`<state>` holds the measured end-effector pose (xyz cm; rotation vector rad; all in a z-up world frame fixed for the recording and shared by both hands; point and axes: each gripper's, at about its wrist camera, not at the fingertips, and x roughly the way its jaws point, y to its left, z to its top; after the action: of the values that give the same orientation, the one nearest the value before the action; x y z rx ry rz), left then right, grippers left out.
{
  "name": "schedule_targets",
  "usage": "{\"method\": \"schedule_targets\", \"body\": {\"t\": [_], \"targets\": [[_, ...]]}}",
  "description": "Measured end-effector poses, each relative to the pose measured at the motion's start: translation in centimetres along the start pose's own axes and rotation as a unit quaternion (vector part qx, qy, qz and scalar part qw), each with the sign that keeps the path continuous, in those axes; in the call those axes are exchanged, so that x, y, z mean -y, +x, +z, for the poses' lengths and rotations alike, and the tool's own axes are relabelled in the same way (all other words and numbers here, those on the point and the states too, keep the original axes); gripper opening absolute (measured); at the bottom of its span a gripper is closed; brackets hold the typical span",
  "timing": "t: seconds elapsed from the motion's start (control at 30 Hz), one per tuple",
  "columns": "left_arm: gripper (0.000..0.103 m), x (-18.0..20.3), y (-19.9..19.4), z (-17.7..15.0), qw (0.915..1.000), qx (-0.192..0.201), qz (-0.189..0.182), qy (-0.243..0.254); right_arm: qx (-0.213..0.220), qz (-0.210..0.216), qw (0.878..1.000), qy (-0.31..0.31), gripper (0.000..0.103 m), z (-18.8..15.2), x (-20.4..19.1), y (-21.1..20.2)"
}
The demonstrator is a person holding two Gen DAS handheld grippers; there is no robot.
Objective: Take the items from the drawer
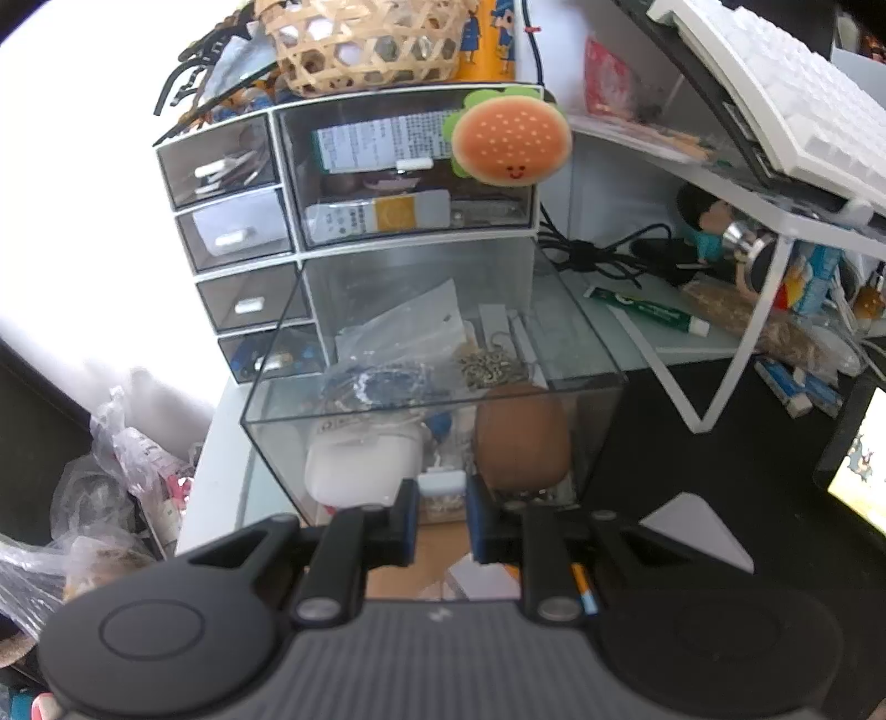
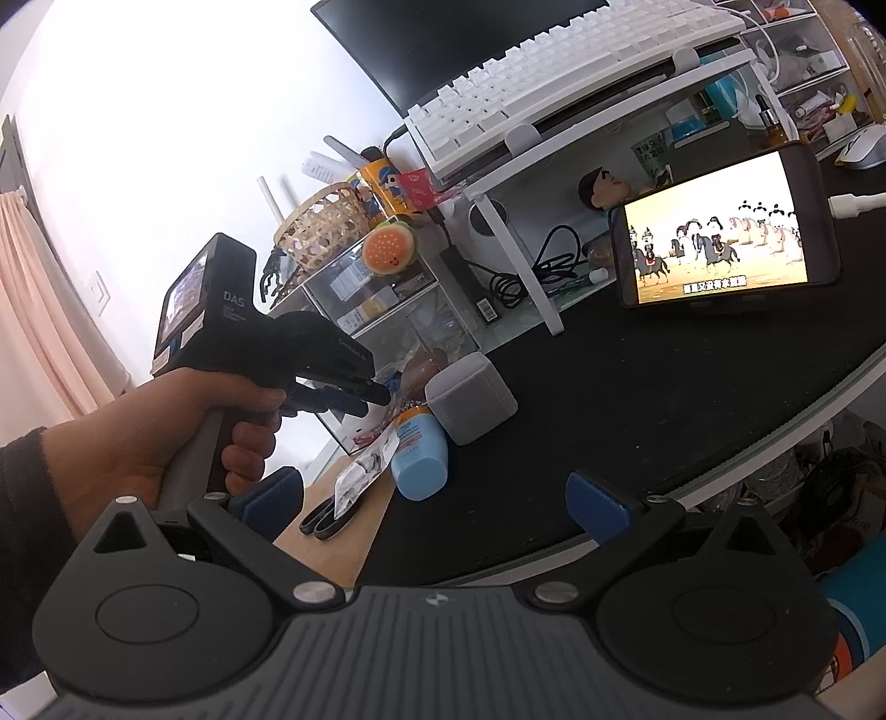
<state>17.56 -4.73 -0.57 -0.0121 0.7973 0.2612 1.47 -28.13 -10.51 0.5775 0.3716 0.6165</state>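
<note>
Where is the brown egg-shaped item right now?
In the left wrist view, the brown egg-shaped item sits in the pulled-out clear drawer, front right corner, beside the white earbud case.

A black desk top with a pale curved edge carries a white riser shelf, on which a white keyboard lies in front of a dark monitor. Behind it the wall is washed out to near white by strong light, with a pale wall switch and a pink curtain at the left edge. Under the shelf lie 1 tangle of black cable and a green tube.
</note>
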Motion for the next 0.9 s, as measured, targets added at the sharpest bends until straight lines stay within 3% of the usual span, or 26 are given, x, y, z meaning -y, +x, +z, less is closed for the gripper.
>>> {"method": "schedule_targets", "body": {"t": [0.9], "targets": [[0.019,-0.4,-1.1,-1.3,0.9999,-0.001,-0.014,0.001,-0.001,0.002,1.0,0.001,0.103,-0.3,0.1,-0.6]]}}
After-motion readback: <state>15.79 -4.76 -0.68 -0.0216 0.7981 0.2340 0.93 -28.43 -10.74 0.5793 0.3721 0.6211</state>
